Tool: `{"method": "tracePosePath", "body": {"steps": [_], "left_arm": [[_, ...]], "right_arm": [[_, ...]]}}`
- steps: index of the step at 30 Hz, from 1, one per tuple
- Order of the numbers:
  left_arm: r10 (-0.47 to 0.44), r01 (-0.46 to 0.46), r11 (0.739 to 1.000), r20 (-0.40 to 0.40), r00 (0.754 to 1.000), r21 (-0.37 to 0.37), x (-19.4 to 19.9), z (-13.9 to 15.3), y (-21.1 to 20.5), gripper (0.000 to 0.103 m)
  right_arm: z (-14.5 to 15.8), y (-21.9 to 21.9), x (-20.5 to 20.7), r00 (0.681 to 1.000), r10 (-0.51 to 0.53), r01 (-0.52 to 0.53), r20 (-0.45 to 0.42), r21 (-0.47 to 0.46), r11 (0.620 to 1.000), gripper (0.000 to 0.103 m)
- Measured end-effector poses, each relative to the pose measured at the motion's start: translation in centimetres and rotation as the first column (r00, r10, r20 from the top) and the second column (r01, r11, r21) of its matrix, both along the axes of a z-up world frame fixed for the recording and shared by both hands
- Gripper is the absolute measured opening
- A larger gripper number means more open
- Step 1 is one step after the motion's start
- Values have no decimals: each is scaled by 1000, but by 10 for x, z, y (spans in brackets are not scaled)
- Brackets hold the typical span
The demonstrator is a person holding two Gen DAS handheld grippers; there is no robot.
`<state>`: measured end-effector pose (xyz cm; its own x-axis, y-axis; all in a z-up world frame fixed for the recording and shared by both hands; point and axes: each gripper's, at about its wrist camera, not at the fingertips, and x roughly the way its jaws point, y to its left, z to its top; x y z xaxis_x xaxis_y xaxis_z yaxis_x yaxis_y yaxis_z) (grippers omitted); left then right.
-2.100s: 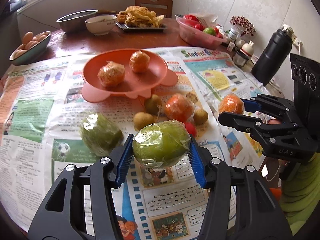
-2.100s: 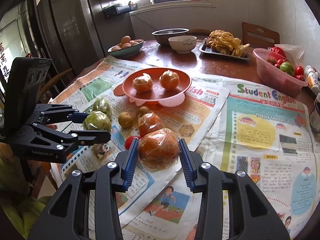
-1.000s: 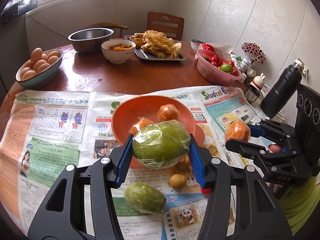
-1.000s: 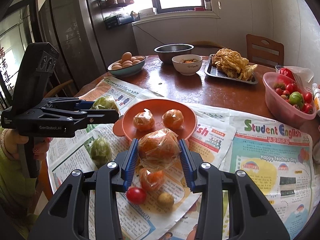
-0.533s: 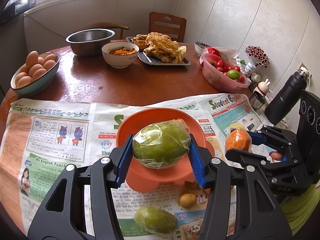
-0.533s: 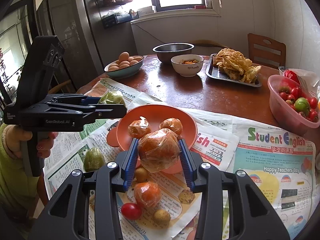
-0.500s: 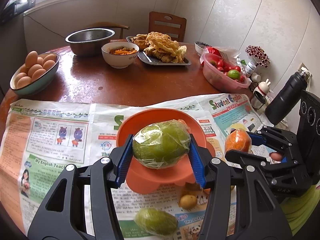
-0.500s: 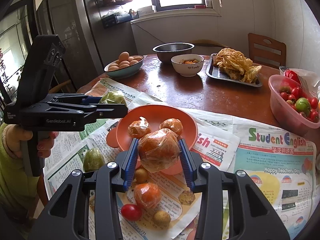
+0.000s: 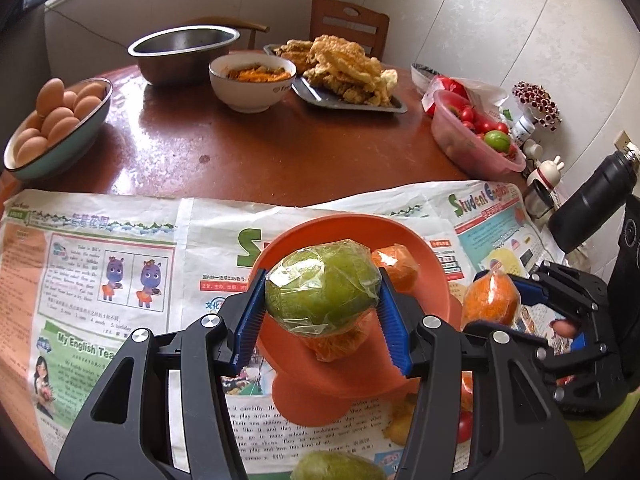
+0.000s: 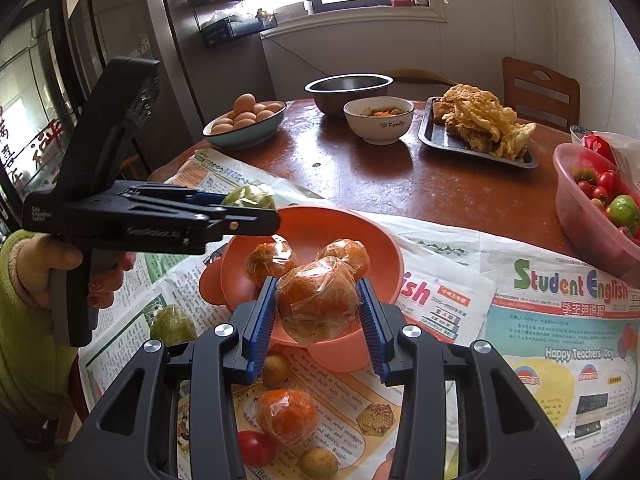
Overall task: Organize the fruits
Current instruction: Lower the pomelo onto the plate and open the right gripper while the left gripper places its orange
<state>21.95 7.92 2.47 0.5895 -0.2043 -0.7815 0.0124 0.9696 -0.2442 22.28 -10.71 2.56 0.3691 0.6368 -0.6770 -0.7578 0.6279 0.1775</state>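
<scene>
Fruits filled both your claws: your left claw point(image 9: 322, 314) gripped a plastic-wrapped green fruit point(image 9: 322, 282) above the orange bowl point(image 9: 434, 280), your right claw point(image 10: 318, 320) clamped a wrapped orange point(image 10: 318, 306) over its near rim, two wrapped oranges point(image 10: 270, 260) inside.

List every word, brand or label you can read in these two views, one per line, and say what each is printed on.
"Student English": newspaper headline.
"Happy Teachers' Day": same newspaper, by the yellow picture.
"Family", with a small heart: white bowl.
"GenRobot.AI": side of the left gripper.
"My English Tea...", cut off by the gripper: newspaper page in the left wrist view.
Chinese headlines, article print and the small label at the left gripper's rear: too small or blurred to read.
</scene>
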Motion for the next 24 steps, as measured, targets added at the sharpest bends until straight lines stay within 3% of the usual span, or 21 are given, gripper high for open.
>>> {"method": "tracePosePath", "body": {"steps": [24], "left_arm": [[-15,14,1000,-52,999,-19,28,-25,-2,44]], "right_arm": [[-21,20,6,1000,7,-8,-15,-60,998,39]]}}
